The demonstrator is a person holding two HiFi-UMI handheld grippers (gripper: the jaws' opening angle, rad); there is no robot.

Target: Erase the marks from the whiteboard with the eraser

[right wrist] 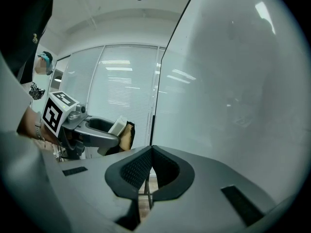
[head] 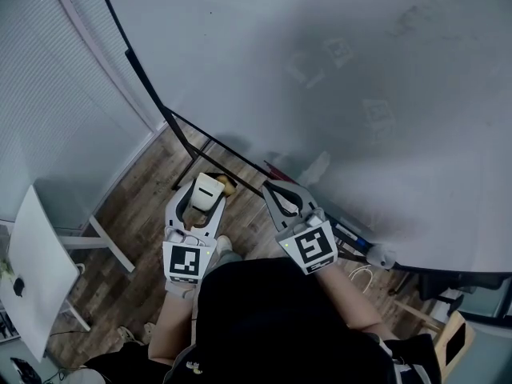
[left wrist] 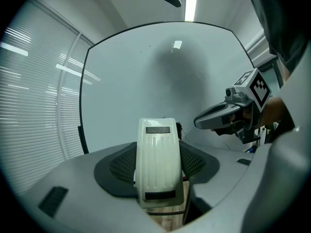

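Eraser [left wrist: 158, 164] sits clamped in the left gripper [head: 197, 206], upright between the two jaws, which press on its sides. Cream ribbed plastic back faces the camera. It has a dark label strip near the top and another near the bottom; print too small to read. Right gripper view shows a tan pad on its far side. Held clear of the whiteboard [head: 344, 78], not touching, in front of the board's lower left edge and above the wood floor [head: 144, 214].

Right gripper [right wrist: 150, 154] has jaws pressed together with nothing between them. It hangs just beside the left one, nearer the board's bottom edge. Each gripper's cube carries a black-and-white square marker; no letters on them.

Board surface is grey-white and glossy. Faint smudged marks [head: 412, 16] toward its upper right corner, not legible as writing. Black frame [head: 192, 146] runs along the board's left and bottom edges. Pens [head: 352, 234] lie along the ledge at the bottom edge, one blue. White table [head: 36, 278] stands well apart at the left, by the blinds [head: 48, 70].
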